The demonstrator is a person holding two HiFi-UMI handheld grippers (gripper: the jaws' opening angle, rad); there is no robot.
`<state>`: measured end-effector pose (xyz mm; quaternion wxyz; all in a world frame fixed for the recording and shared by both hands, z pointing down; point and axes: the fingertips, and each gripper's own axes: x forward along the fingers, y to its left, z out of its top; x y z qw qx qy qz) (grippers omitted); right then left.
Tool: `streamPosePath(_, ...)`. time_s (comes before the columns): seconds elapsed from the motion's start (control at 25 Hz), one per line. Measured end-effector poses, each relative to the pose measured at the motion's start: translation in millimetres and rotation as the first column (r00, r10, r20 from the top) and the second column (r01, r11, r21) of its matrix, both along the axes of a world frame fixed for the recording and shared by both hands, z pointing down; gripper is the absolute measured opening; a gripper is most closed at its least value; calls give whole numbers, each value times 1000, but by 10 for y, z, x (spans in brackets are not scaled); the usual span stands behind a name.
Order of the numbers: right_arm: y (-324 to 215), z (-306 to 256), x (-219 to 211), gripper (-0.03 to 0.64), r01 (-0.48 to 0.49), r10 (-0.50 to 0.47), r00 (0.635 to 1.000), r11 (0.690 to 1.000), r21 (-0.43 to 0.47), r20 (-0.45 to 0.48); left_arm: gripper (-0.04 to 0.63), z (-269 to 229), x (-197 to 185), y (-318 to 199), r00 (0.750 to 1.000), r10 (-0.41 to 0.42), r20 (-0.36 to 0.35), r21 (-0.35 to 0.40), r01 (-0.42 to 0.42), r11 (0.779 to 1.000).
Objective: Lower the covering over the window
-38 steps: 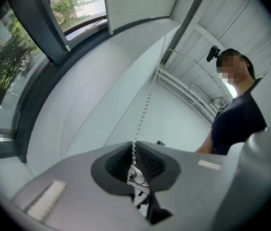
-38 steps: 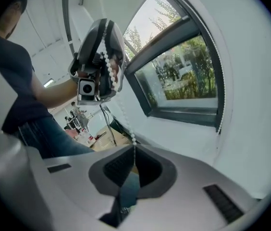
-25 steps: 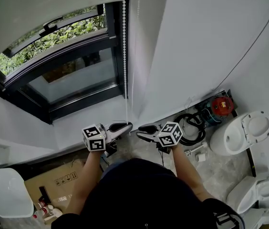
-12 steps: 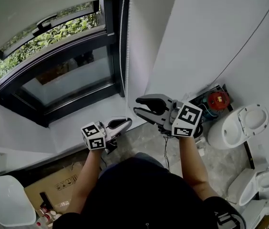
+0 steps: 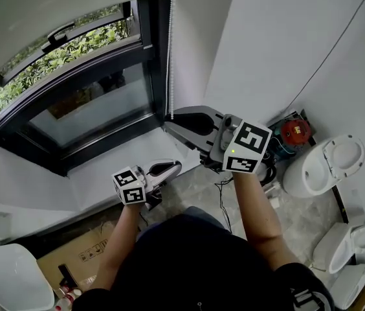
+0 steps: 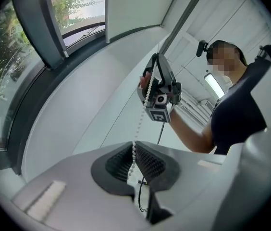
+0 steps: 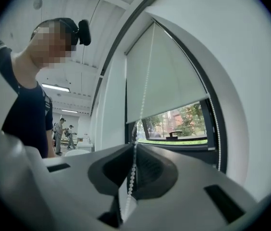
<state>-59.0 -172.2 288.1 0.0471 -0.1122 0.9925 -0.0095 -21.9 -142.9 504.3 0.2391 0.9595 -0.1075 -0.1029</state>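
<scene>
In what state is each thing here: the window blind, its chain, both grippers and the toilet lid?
White fabric roller blind: partly lowered.
White bead chain: held by both grippers.
Left gripper: shut on the chain.
Right gripper: shut on the chain, higher up.
White ceramic toilet: lid raised.

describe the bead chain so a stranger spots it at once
Start at the dark-framed window with its pale roller blind. Down the frame's right edge hangs the bead chain: the only string of tiny white balls, pinched by the left gripper and right gripper.
</scene>
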Motion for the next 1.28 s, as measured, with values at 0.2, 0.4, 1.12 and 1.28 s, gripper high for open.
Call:
streamPosePath(0.2,-18,329,45,20,-27,23,992,999,-29,-127,25,278,104,149,989,41,142,-13,-39,999)
streamPosePath(0.4,-15,719,45,20,-54,42,987,996,-73,-154,25,640,29,219,980,37,193,-83,-21,996)
streamPosePath(1.12,-95,1150,60,20,-51,25,989,981,-186,-144,179,349,-205,151,983,-4,186,-21,8,1000)
streamPosePath(1.28,-70,1147,55,20,-51,25,990,981,-185,-142,190,105,-432,-32,971,-53,232,47,44,998)
